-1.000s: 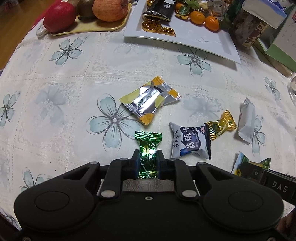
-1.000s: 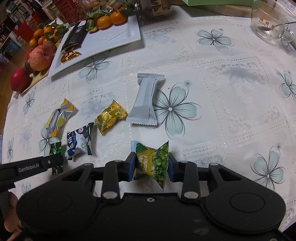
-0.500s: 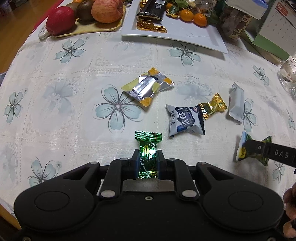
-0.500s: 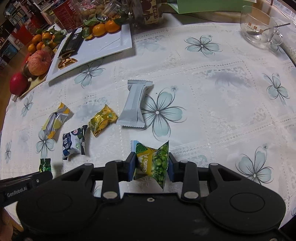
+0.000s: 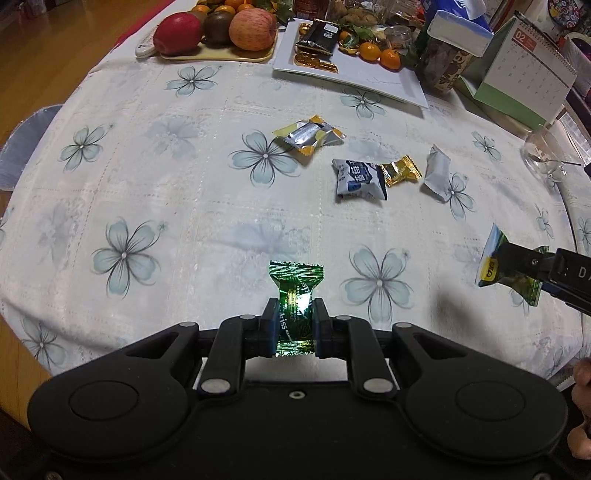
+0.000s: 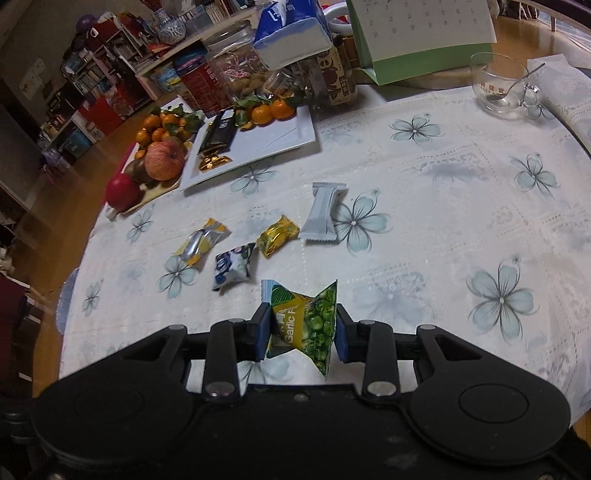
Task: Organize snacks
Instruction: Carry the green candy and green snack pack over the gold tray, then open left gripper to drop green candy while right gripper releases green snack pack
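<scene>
My left gripper is shut on a green foil candy and holds it above the flowered tablecloth. My right gripper is shut on a green garlic pea packet, also held above the table; the packet also shows at the right of the left wrist view. On the cloth lie a silver and yellow snack, a blue and white packet, a gold candy and a white bar. A white tray at the back holds a dark bar, gold coins and small oranges.
A fruit board with apples stands at the back left. Jars, a tissue box and a desk calendar crowd the back right. A glass cup with a spoon stands at the far right. The table edge curves close on the left.
Both grippers have risen and pulled back from the table with their snacks held. The loose snacks look smaller and farther; they have not moved on the cloth.
</scene>
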Available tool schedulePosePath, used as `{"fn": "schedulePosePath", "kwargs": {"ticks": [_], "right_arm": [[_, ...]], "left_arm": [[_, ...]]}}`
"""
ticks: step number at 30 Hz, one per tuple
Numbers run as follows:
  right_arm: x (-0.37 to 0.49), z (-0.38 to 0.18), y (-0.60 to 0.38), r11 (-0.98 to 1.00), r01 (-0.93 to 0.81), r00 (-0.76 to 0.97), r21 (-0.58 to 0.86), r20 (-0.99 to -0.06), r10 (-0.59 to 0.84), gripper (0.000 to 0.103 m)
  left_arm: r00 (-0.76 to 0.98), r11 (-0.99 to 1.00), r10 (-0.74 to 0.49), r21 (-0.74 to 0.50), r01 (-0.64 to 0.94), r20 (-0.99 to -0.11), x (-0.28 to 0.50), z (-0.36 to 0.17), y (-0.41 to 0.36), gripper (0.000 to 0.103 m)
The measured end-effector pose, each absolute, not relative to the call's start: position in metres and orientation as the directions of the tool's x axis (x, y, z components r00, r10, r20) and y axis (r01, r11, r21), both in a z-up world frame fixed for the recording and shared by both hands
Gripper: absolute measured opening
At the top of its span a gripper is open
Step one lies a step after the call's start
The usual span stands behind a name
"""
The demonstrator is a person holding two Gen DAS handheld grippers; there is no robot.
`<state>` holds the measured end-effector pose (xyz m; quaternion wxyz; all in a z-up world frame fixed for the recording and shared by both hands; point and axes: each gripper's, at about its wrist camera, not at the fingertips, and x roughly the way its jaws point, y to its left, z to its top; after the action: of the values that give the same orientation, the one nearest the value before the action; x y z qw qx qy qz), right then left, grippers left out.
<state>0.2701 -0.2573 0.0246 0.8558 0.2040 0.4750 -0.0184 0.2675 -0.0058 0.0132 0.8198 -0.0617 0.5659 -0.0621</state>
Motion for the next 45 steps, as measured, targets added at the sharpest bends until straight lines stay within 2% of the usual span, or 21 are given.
{"fn": "schedulePosePath", "kwargs": {"ticks": [8, 19, 25, 30, 45], "right_arm": [[0.172, 0.040, -0.219, 0.930, 0.174, 0.585, 0.325, -0.793, 0.168, 0.036], [0.067, 0.034, -0.175, 0.941, 0.153, 0.585, 0.301, -0.795, 0.159, 0.037], [0.036, 0.031, -0.159, 0.960, 0.132, 0.583, 0.249, -0.802, 0.128, 0.037], [0.022, 0.034, -0.158, 0.954, 0.124, 0.586, 0.274, -0.796, 0.152, 0.037], [-0.004, 0.027, -0.203, 0.924, 0.260, 0.589, 0.281, -0.804, 0.079, 0.037]], "left_arm": [[0.356, 0.986, -0.164, -0.151, 0.064, -0.920, 0.195, 0.024, -0.008, 0.023], [0.373, 0.990, -0.136, -0.116, 0.075, -0.918, 0.118, 0.024, -0.017, 0.023], [0.392, 0.994, -0.106, -0.095, 0.048, -0.914, 0.100, 0.026, -0.013, 0.023], [0.390, 0.996, -0.091, -0.085, 0.034, -0.916, 0.093, 0.023, -0.013, 0.023], [0.378, 0.993, -0.117, -0.098, 0.070, -0.918, 0.057, 0.014, -0.018, 0.023]]}}
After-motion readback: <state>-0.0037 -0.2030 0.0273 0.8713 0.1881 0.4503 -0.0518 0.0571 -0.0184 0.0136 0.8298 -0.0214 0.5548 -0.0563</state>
